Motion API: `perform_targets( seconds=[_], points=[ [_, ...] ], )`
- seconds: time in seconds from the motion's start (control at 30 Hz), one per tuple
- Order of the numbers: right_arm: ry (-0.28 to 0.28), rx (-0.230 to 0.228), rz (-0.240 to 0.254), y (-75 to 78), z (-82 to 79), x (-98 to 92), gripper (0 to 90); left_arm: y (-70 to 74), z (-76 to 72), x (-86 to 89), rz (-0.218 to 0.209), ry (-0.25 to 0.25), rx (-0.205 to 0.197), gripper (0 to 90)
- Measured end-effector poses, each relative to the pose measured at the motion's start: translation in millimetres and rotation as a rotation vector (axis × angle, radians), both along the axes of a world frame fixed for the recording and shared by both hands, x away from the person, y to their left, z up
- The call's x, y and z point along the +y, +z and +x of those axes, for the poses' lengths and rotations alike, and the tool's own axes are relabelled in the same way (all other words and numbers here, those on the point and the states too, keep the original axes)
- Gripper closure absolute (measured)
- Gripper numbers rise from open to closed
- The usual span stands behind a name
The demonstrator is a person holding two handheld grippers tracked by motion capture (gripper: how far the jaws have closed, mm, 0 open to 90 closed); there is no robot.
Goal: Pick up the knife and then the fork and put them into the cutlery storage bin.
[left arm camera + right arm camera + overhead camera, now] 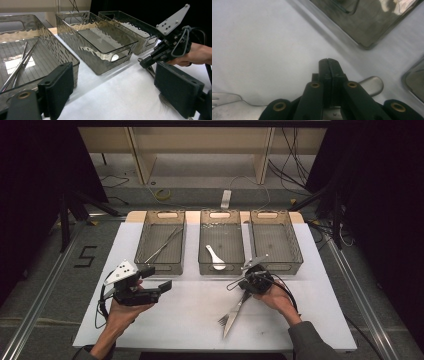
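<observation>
Scene: a person works at a white-covered table (190,315) with a hand-held gripper in each hand, three clear bins in a row at the far side.

Right hand-held gripper (248,281): it points down at the table just in front of the middle bin (221,265); its jaws are clenched, pads pressed flat together in the right gripper view (329,75). Whether metal is pinched between them cannot be told.

Knife (234,316): lies flat on the table, running from under the right hand-held gripper toward the person. In the right gripper view its rounded handle end (372,85) pokes out just beside the closed jaws, on the table.

Fork (223,320): lies against the knife on its left, tines toward the near edge of the table; its tines (222,98) show low at the left of the right gripper view.

Left hand-held gripper (165,286): held above the table in front of the left bin (161,266), well apart from the cutlery; jaws released, wide apart, nothing between them (115,87).

Bins: the left one holds chopsticks (164,245), the middle one a white spoon (215,257).
</observation>
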State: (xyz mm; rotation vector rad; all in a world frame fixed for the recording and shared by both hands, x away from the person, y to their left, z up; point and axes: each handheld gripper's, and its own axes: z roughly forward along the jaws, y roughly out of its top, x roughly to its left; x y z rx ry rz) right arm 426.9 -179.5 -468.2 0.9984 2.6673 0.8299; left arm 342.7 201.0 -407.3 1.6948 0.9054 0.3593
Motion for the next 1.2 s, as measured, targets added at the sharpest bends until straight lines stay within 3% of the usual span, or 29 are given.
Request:
perform_targets(
  seconds=[0.23,0.5,1.2],
  points=[
    [-0.02,0.007,-0.022,-4.6,5.0,-4.0,90.0,0.1,0.1,-0.5,0.0,-0.002,-0.001,15.7],
    [-0.059,0.059,-0.057,-0.6,-0.1,-17.4,90.0,0.2,-0.5,-0.1,0.001,0.002,-0.003,15.7],
    [-0.109,0.119,-0.102,4.5,-39.6,-42.4,90.0,0.0,-0.6,-1.3,0.004,0.002,-0.003,15.7]
  ],
)
